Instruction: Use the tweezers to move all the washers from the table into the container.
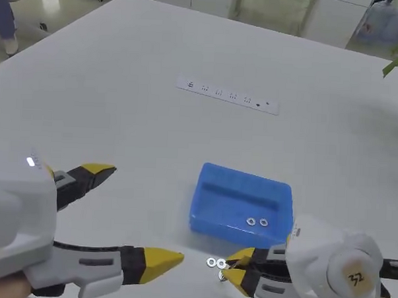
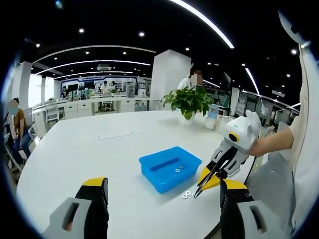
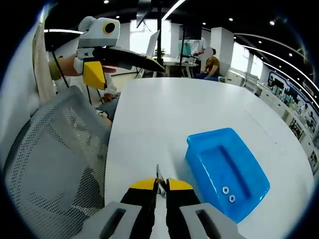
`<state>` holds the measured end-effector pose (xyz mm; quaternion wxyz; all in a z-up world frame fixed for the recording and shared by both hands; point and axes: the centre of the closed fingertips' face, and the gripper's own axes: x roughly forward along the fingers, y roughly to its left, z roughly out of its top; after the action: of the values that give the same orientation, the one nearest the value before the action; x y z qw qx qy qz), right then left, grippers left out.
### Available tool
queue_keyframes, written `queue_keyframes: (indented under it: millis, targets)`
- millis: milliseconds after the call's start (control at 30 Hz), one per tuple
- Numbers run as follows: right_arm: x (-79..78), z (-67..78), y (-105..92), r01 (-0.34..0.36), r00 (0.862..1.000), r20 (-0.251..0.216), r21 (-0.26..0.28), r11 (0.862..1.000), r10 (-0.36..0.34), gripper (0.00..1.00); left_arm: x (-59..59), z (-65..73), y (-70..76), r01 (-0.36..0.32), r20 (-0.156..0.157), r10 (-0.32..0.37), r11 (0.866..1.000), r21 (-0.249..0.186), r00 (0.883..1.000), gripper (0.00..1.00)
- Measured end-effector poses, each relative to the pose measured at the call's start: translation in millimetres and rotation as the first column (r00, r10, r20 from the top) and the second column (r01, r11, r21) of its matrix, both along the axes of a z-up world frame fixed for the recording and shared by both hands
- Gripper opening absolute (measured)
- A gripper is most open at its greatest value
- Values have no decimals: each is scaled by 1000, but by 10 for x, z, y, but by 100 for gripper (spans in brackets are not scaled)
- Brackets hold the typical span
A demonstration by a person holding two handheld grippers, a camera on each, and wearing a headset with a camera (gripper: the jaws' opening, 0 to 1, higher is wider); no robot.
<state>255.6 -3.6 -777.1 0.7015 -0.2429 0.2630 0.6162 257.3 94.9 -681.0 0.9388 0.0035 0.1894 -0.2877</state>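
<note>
Our right gripper (image 1: 237,266) has its jaws pressed together on the tweezers (image 3: 158,175), whose thin metal points stick out ahead of the yellow jaw tips. Our left gripper (image 1: 146,213) holds its jaws wide apart with nothing between them.

Two washers (image 1: 211,262) lie side by side on the table (image 1: 122,86), just in front of the container's near wall. In the left gripper view the tweezers' points come down just beside them. We cannot tell whether they touch. A third small ring may lie just below the pair in the head view, but it is too small for us to be sure.

Two more washers sit close together on the floor of the blue container (image 1: 207,195), near its front right corner. The container is a shallow rectangular tray that rests flat on the table between the two grippers. The right gripper sits at its near right corner. The left gripper hovers off to its left, apart from it.

Farther back on the white table a flat white power strip (image 1: 228,96) lies well apart from the container. In the left gripper view a green plant (image 2: 189,99) stands at the table's far edge. In the right gripper view a grey mesh chair (image 3: 55,149) is beside the table's near edge.
</note>
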Motion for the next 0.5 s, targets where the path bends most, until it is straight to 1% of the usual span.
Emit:
queue_keyframes:
  millis: [100,133,167,200,233,367,500]
  targets:
    - [27,6,1,7,1000,4,-3,1000,-7,2,3,9,-3,1,3,-1,1000,2,1000,95]
    - [40,31,13,15,1000,3,8,1000,-15,2,3,15,1,-1,4,1,1000,0,1000,95]
    - [48,58,24,22,1000,-4,20,1000,-22,2,2,17,5,-1,4,1,1000,-2,1000,95]
    - [56,98,42,32,999,-21,38,999,-32,2,0,14,12,-3,3,3,1000,-1,1000,95]
    - [65,116,45,38,999,-28,43,998,-36,2,1,12,20,-5,3,5,1000,0,1000,95]
    - [140,217,44,56,998,-15,52,997,-55,2,-7,2,50,-11,-2,11,1000,3,1000,95]
    - [245,395,41,79,997,-5,85,993,-79,2,-5,11,63,-17,-1,17,1000,1,1000,95]
